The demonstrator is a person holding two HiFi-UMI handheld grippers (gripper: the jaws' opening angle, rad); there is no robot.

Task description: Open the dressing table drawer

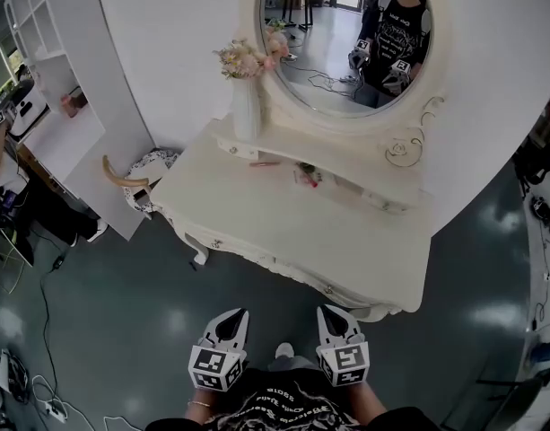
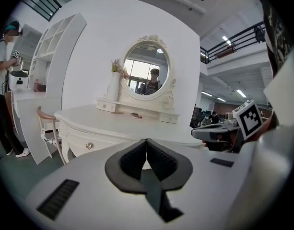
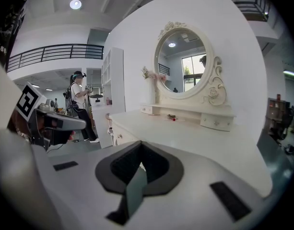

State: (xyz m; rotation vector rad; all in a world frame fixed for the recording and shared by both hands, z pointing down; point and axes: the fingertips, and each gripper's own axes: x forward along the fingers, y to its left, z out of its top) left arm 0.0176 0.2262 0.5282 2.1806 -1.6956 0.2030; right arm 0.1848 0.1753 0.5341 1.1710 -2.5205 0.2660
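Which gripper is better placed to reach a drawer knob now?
Right, probably. The right gripper sits just short of the drawer knob; the left gripper is farther from the other knob. Both are shut.

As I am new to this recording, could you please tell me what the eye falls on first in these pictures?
A large white dressing table fills the middle of the head view, an oval mirror rising at its back and a white vase of flowers standing at the mirror's left. Near the bottom edge, the left gripper and the right gripper point toward the table's front, jaws together and empty, not touching it.
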